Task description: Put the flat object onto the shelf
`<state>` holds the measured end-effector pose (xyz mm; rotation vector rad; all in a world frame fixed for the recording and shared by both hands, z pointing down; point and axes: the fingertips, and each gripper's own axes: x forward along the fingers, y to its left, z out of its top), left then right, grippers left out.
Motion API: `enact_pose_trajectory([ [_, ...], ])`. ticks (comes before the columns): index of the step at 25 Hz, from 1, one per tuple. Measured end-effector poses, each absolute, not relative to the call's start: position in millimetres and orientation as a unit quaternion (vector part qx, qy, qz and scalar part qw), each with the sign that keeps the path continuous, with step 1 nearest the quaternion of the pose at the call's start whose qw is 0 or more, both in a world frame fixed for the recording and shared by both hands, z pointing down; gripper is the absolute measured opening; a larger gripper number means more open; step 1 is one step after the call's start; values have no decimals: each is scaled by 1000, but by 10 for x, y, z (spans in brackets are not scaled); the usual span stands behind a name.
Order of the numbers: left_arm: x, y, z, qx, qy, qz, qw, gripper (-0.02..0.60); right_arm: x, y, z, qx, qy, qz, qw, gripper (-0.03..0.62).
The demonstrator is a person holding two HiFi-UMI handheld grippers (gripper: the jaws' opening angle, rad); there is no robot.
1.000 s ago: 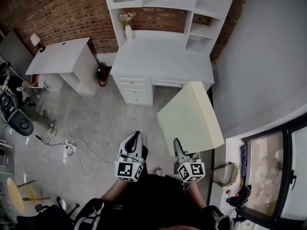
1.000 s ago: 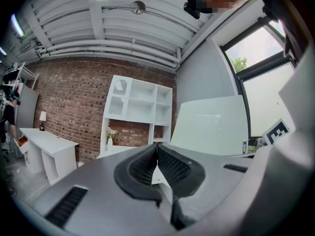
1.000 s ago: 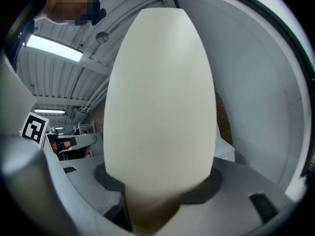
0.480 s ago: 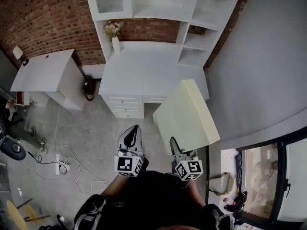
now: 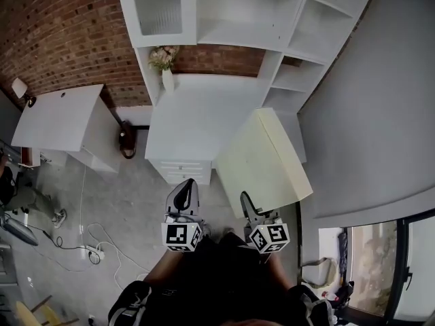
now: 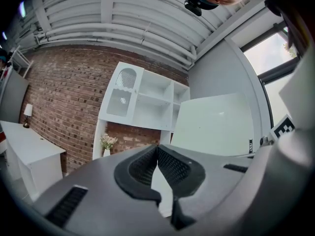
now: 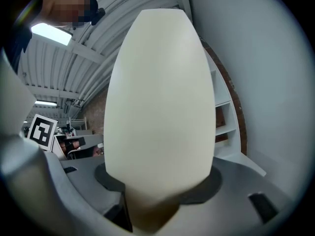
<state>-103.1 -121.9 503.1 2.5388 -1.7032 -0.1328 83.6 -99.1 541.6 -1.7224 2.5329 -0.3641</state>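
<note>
HEAD VIEW
- Desk (image 5: 197, 117): white, drawers in the front, back edge against the brick wall (image 5: 61, 32).
- Shelf unit (image 5: 238, 12): white, standing on the desk's back edge; open compartments, one glazed door at upper left.
- Vase of flowers (image 5: 165, 70): upright at the desk's back left corner, under the glazed door.
- Flat panel (image 5: 265, 161): pale yellow, broad and thin, held in the air and tilted; far end over the desk's right front corner, near end down at the right gripper. Not on any shelf.
- Right gripper (image 5: 246, 199): low, right of centre, clamped on the panel's near edge.
- Left gripper (image 5: 187, 185): just beside the right one, clear of the panel, aimed at the desk's front edge.
- Side table (image 5: 58, 117): white, left of the desk, well apart from it.
- Cables (image 5: 95, 240): loose on the grey floor at lower left.

LEFT GRIPPER VIEW
- Jaws: tips closed together, nothing between them.
- Ahead: shelf unit and vase against the brick wall.
- Panel: to the right, broad face toward the camera, covering the shelf unit's right side.

RIGHT GRIPPER VIEW
- Jaws: pressed on either face of the panel's lower edge, panel seated deep between them.
- Panel: fills the middle of the picture, rising straight away from the jaws.
- Shelf unit: a strip of its compartments showing past the panel's right edge.
</note>
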Motion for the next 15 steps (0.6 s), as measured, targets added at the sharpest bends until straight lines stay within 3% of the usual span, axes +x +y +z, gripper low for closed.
enact_pose_trajectory([
  [15, -1137, -2229, 4936, 812, -581, -51, 38, 11, 871, -2309, 4834, -533, 845, -31, -13, 273],
])
